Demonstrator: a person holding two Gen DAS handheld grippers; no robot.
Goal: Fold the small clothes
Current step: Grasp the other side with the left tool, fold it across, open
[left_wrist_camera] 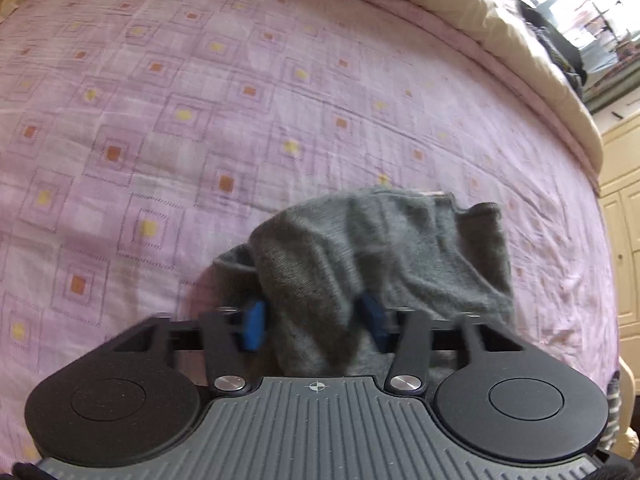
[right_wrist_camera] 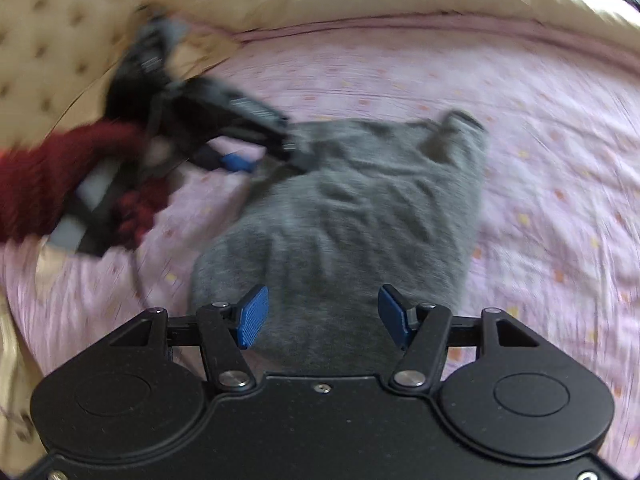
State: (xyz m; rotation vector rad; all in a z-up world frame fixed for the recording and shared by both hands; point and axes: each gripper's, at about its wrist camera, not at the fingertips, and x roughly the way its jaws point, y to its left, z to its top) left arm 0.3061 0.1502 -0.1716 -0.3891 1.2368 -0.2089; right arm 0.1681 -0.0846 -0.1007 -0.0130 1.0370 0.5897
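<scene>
Blue ribbed fingers (right_wrist_camera: 253,316) of the right gripper (right_wrist_camera: 322,316) stand apart over a grey knitted garment (right_wrist_camera: 352,208); the left gripper (left_wrist_camera: 316,326), fingers apart, has cloth bunched between them on the pink patterned bedsheet (left_wrist_camera: 200,120).

A knit garment (right_wrist_camera: 344,208) is lying on the bedsheet (left_wrist_camera: 160,120), stretching forward from between the right gripper (right_wrist_camera: 322,316)'s fingers. In the right wrist view, the left gripper (right_wrist_camera: 256,160) is sitting ahead and to the left of those fingers, at the garment's far left edge, with a sleeve (right_wrist_camera: 44,184) trailing behind it further left. In the left wrist view, the garment is bunching between and ahead of the left gripper's fingers (left_wrist_camera: 253,326), draping over the right-hand one. A quilt (left_wrist_camera: 500,32) is lying beyond the sheet, and a cabinet (left_wrist_camera: 624,220) is standing far right.
</scene>
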